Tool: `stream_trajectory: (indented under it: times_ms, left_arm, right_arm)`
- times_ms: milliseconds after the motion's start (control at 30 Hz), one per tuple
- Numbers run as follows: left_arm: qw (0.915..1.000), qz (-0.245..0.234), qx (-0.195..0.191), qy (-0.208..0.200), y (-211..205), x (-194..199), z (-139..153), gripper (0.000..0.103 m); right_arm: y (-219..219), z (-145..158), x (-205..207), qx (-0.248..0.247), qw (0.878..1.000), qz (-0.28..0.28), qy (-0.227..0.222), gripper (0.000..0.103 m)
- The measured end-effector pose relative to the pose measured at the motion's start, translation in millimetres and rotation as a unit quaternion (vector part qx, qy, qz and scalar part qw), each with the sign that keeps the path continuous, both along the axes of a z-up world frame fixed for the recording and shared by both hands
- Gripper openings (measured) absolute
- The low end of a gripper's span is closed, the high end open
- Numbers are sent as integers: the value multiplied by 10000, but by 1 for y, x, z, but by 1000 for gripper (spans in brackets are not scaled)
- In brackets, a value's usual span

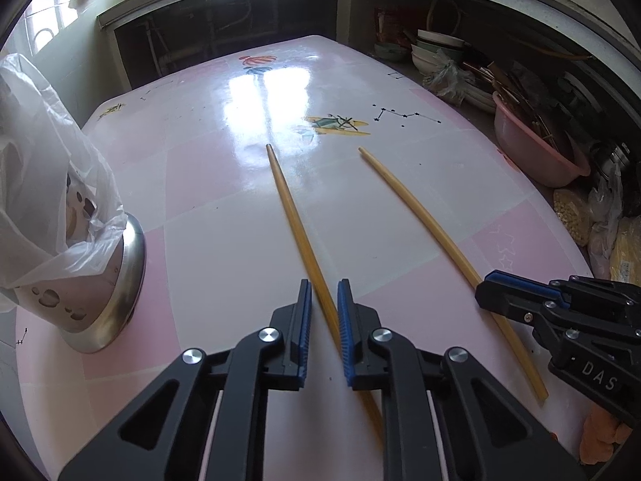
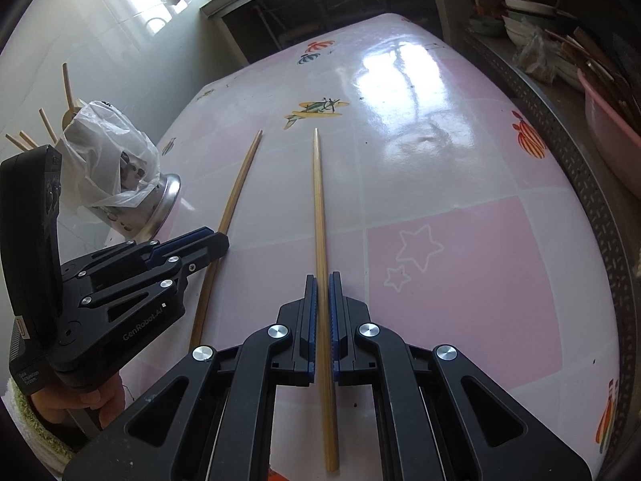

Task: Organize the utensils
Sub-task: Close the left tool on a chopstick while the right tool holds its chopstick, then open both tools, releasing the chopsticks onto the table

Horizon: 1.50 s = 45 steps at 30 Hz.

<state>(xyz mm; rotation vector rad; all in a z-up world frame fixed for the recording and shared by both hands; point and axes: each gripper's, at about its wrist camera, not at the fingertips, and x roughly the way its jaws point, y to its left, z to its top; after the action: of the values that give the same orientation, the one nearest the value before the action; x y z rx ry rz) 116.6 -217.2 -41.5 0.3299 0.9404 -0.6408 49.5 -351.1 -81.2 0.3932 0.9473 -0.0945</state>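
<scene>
Two bamboo chopsticks lie lengthwise on the pink patterned table (image 1: 224,216). My left gripper (image 1: 324,300) straddles the left chopstick (image 1: 292,212) near its thick end. Its jaws stand narrow, with a slit of table showing beside the stick, so they are open. The right wrist view shows that left gripper (image 2: 218,242) low over this chopstick (image 2: 240,184). My right gripper (image 2: 323,280) is shut on the other chopstick (image 2: 319,200), whose tip points away. The left wrist view also shows this right gripper (image 1: 486,284) and its chopstick (image 1: 416,208). A perforated metal holder (image 2: 160,200) wrapped in a plastic bag stands at the left, with several chopsticks in it.
Right of the table runs a shelf with stacked bowls (image 1: 436,48) and a pink basin (image 1: 533,148) full of utensils. Bags of food (image 1: 625,248) sit lower right. A dark cabinet opening lies beyond the far table edge. A person's hand (image 2: 108,401) holds the left gripper's handle.
</scene>
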Motion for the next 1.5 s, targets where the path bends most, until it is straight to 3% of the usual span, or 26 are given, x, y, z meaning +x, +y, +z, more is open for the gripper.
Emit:
stream_trajectory:
  times_ms: [633,1033,1500]
  left_arm:
    - [9989,350,-199,229,37,1,2,6]
    - [9979,512,-304,258,78,-14,1,6]
    - [9958,802,-56,443,117,-33,3,6]
  right_arm:
    - [3,2,7,-10,9993,-168,338,4]
    - [27,1,7,-131,9984,252,497,4]
    - [34,-1,-17,122,9965,606,572,4]
